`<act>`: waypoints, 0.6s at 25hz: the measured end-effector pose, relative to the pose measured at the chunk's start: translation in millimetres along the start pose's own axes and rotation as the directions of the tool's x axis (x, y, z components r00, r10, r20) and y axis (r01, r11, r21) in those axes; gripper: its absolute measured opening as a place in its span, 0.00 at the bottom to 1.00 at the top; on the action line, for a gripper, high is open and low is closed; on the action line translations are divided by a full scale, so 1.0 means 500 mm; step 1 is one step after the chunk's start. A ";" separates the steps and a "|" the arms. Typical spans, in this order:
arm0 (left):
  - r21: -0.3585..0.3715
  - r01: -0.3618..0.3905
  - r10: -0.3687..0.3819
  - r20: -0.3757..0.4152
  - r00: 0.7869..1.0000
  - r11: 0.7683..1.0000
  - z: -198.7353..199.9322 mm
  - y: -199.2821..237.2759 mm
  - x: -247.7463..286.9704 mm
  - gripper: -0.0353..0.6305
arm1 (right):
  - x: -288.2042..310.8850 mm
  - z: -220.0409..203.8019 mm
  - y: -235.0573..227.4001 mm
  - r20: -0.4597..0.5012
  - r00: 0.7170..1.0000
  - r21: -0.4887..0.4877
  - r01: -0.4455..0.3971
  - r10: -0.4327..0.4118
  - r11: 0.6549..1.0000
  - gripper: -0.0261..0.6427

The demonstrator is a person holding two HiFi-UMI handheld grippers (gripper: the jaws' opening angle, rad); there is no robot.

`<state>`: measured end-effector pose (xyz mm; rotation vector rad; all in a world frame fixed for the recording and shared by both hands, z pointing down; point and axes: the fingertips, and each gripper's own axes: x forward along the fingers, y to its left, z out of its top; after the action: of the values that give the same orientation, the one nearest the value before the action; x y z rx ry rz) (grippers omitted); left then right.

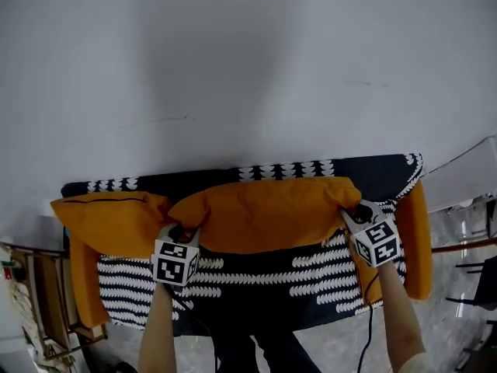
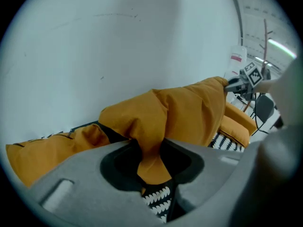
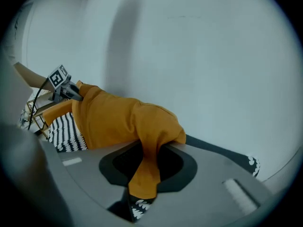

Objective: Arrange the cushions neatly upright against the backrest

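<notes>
A long orange cushion (image 1: 264, 212) hangs lengthwise in front of the sofa's dark patterned backrest (image 1: 287, 169). My left gripper (image 1: 180, 235) is shut on the cushion's left corner, and the pinched fabric (image 2: 151, 162) shows between its jaws. My right gripper (image 1: 356, 217) is shut on the right corner (image 3: 144, 174) in the same way. A second orange cushion (image 1: 109, 216) leans against the backrest at the left. In the left gripper view the right gripper (image 2: 239, 83) shows at the held cushion's far end.
The sofa seat (image 1: 256, 274) has a black and white pattern. Orange armrests (image 1: 418, 239) close both ends. A pale wall (image 1: 248, 68) rises behind the backrest. A wooden rack (image 1: 43, 294) stands at the left, dark chairs (image 1: 477, 278) at the right.
</notes>
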<state>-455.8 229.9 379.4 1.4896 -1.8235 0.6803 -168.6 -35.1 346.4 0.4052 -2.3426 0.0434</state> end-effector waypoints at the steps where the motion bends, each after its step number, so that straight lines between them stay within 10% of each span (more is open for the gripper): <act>1: 0.001 -0.006 0.006 -0.002 1.000 1.000 0.004 0.005 0.003 0.25 | 0.007 0.009 -0.006 0.005 1.000 -0.007 0.001 -0.001 1.000 0.18; 15: -0.067 -0.046 0.042 -0.060 0.997 0.997 -0.036 0.022 -0.010 0.24 | 0.060 -0.024 0.024 -0.056 0.996 0.015 -0.065 0.066 0.998 0.18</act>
<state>-462.8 249.1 387.1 1.3750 -1.8213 0.6686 -184.2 -30.4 376.5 0.3297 -2.3005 0.1003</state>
